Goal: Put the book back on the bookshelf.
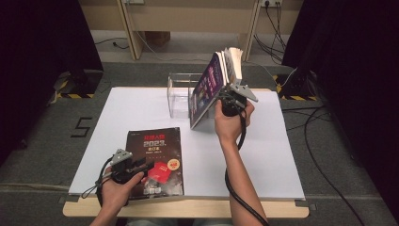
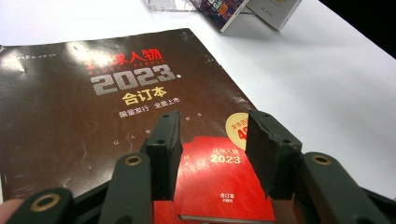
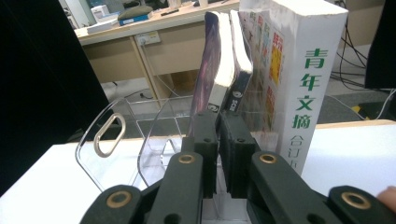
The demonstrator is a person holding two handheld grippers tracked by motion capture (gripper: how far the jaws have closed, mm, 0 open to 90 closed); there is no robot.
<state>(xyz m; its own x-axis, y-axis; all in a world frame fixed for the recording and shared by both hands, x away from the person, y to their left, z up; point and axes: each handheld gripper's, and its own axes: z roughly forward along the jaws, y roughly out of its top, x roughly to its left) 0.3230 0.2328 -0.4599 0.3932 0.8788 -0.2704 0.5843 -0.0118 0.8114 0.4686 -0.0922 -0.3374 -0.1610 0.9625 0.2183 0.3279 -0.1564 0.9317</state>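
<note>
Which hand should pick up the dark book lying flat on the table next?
Left, probably. The left gripper hangs open right above the dark book, fingers apart. The right gripper is busy, shut on the purple book by the clear rack.

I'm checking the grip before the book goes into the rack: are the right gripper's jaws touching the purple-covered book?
Touching. In the right gripper view, the right gripper has both jaws pressed against the lower edge of the purple-covered book, with no gap on either side.
</note>
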